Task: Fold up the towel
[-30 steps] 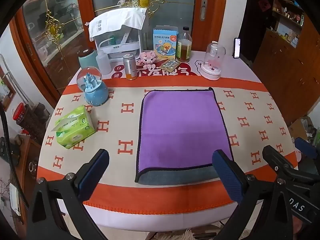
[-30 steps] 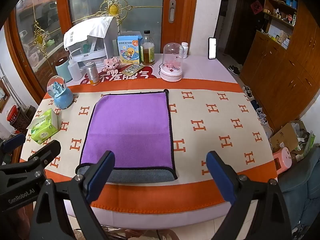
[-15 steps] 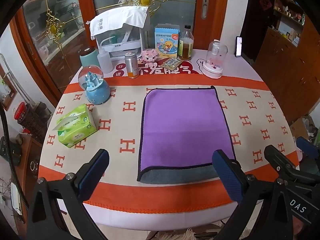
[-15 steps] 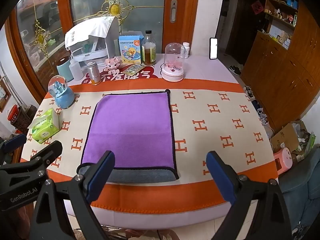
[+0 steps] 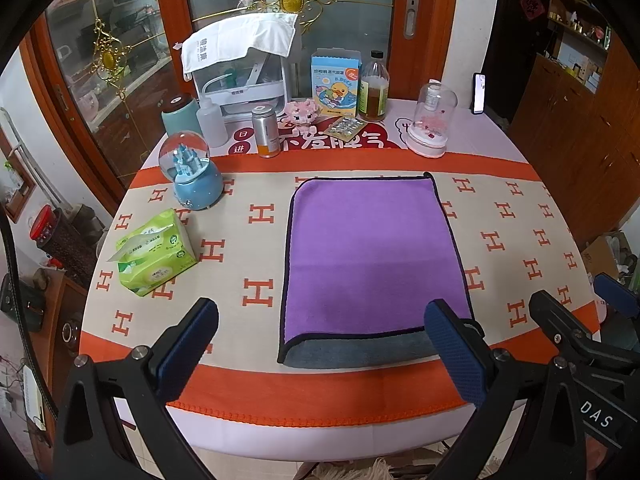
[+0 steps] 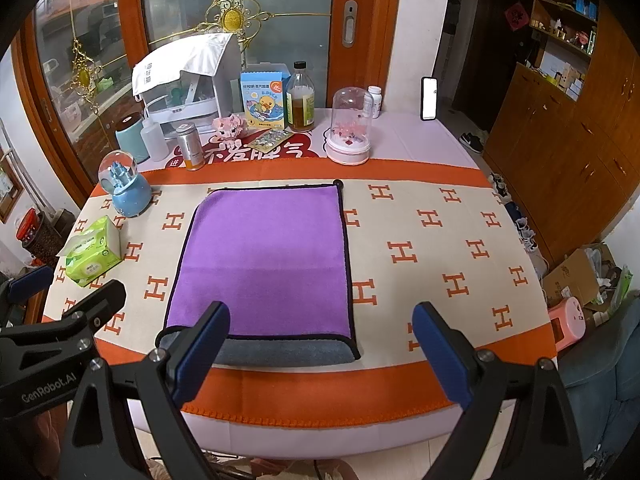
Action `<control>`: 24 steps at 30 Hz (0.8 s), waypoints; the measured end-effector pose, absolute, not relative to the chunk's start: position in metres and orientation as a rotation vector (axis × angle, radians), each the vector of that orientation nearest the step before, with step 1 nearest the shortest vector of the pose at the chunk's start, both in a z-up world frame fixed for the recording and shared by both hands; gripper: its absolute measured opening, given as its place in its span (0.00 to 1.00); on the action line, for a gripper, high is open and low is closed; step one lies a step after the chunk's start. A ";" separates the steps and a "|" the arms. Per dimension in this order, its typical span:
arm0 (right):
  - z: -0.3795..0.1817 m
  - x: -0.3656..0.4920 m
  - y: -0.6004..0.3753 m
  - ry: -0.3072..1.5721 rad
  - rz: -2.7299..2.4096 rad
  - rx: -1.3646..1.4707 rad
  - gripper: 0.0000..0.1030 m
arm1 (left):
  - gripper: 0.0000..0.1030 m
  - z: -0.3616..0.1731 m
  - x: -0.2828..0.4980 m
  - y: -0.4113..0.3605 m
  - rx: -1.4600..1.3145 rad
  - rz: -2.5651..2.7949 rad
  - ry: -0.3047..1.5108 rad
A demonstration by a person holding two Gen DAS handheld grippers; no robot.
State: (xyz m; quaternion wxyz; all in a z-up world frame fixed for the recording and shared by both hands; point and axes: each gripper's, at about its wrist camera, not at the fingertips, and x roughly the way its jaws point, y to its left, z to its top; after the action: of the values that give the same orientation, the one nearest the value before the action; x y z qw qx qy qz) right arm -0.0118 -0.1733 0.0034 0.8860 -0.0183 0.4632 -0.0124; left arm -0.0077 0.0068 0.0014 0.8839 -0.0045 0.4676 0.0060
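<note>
Left gripper [image 6: 60, 316] reads "GenRobot.AI"; right gripper [image 5: 592, 340] "DAS".

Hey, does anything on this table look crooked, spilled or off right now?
Nothing spilled. The purple towel lies flat but its fold is uneven: a grey strip of the lower layer sticks out past the near edge. Both grippers, left and right, hang open above the table edge.

Purple towel [image 5: 372, 252], black-piped edge, lies flat at centre frame in the left wrist view, left of centre in the right wrist view [image 6: 264, 260]. Folded once: purple upper layer stops short at the near end, exposing a grey strip of lower layer along the bottom edge.
</note>
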 end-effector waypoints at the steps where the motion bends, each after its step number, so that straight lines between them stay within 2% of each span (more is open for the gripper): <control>1: 0.003 -0.012 -0.173 0.964 -0.026 -0.038 0.91 | 0.99 0.002 -0.008 0.007 -0.009 0.012 0.973; 24: 0.006 -0.013 -0.171 0.946 -0.031 -0.036 0.91 | 0.99 0.002 0.000 0.014 0.016 0.008 0.953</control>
State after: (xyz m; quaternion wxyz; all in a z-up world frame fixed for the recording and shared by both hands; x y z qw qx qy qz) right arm -0.0134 -0.1709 0.0062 0.8899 -0.0173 0.4555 -0.0151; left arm -0.0001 0.0143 0.0016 0.8885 0.0079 0.4587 0.0041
